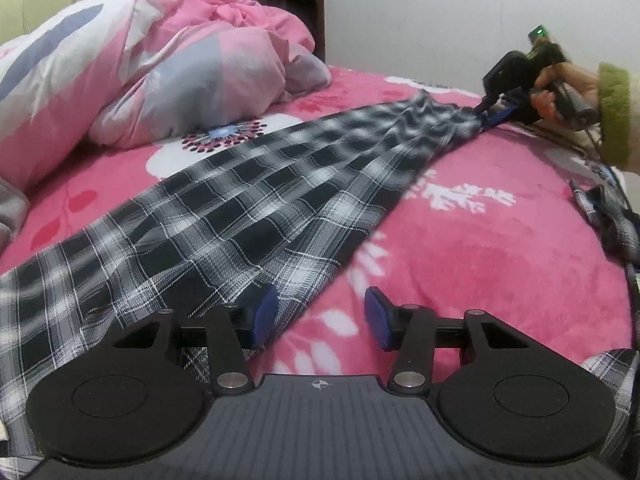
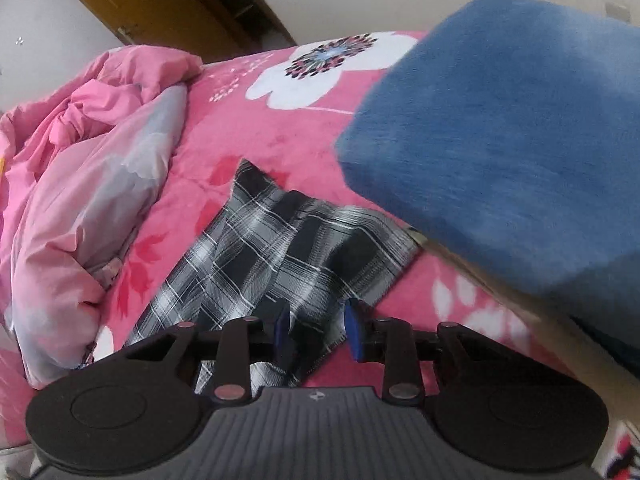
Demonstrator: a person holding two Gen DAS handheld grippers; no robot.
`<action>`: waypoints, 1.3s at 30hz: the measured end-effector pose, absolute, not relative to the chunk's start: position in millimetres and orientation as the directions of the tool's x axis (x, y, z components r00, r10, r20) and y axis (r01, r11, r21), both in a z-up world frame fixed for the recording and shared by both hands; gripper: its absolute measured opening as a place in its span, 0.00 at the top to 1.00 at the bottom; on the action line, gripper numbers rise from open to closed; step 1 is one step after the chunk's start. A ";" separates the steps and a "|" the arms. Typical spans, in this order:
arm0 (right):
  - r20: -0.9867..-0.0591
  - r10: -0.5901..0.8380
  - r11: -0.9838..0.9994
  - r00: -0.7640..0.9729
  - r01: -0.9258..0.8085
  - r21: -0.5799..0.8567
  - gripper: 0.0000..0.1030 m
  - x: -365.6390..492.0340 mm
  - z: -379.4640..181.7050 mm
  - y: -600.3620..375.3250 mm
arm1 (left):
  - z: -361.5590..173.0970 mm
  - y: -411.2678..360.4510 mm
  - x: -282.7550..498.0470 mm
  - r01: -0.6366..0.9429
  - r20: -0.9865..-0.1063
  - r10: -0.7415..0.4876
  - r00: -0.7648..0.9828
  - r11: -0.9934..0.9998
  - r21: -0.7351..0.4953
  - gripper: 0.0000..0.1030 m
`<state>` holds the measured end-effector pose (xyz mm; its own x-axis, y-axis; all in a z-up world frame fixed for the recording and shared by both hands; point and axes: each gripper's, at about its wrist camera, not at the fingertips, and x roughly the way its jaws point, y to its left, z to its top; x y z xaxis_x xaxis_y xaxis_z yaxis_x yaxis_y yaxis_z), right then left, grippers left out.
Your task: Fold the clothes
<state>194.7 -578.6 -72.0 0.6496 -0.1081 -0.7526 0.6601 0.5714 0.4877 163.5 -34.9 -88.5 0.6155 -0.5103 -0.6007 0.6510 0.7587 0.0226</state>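
Note:
A black-and-white plaid garment (image 1: 248, 208) lies stretched out across the pink flowered bed cover (image 1: 500, 248). My left gripper (image 1: 320, 317) hovers open over its near end. One blue pad (image 1: 264, 316) is above the cloth's edge and the other is above bare cover. At the far end a hand (image 1: 560, 84) holds my right gripper (image 1: 486, 114), and the cloth bunches toward its tips. In the right wrist view the plaid garment (image 2: 280, 240) lies between the pads of the right gripper (image 2: 319, 333), which stand apart with a gap still showing.
A crumpled pink and grey duvet (image 1: 160, 72) is heaped at the back left of the bed and appears as the duvet (image 2: 80, 200) on the left. A thick blue plush item (image 2: 500, 140) looms at the upper right. More plaid cloth (image 1: 616, 232) lies at the bed's right edge.

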 end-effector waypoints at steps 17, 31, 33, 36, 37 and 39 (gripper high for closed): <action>-0.653 -0.157 0.643 0.741 0.579 0.502 1.00 151.3 -29.5 -578.9 | -82.3 -27.0 156.9 0.675 -0.544 -0.563 0.622 0.738 0.007 1.00; -0.775 -0.213 0.670 0.595 0.666 0.328 0.98 127.2 -67.1 -576.8 | -88.6 -25.9 163.9 0.700 -0.615 -0.560 0.555 0.714 -0.019 0.99; -0.769 -0.227 0.671 0.597 0.669 0.320 0.98 123.4 -58.7 -575.2 | -86.7 -23.3 162.6 0.703 -0.617 -0.571 0.542 0.710 -0.040 0.98; -0.743 -0.233 0.686 0.627 0.648 0.331 0.98 119.8 -45.0 -570.8 | -82.0 -17.4 158.5 0.706 -0.601 -0.591 0.538 0.705 -0.062 0.98; -0.734 -0.231 0.694 0.639 0.637 0.335 0.97 121.6 -40.9 -569.5 | -79.5 -14.8 158.1 0.705 -0.591 -0.601 0.538 0.705 -0.075 0.97; -0.720 -0.226 0.713 0.656 0.615 0.337 0.97 128.4 -33.3 -567.0 | -75.1 -10.8 159.4 0.694 -0.569 -0.615 0.546 0.712 -0.104 0.94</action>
<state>128.4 -567.0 -33.3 0.6561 -0.2257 -0.7201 0.6152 0.7126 0.3371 159.4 -10.8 -75.1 0.5462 -0.6151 -0.5686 0.6942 0.7123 -0.1035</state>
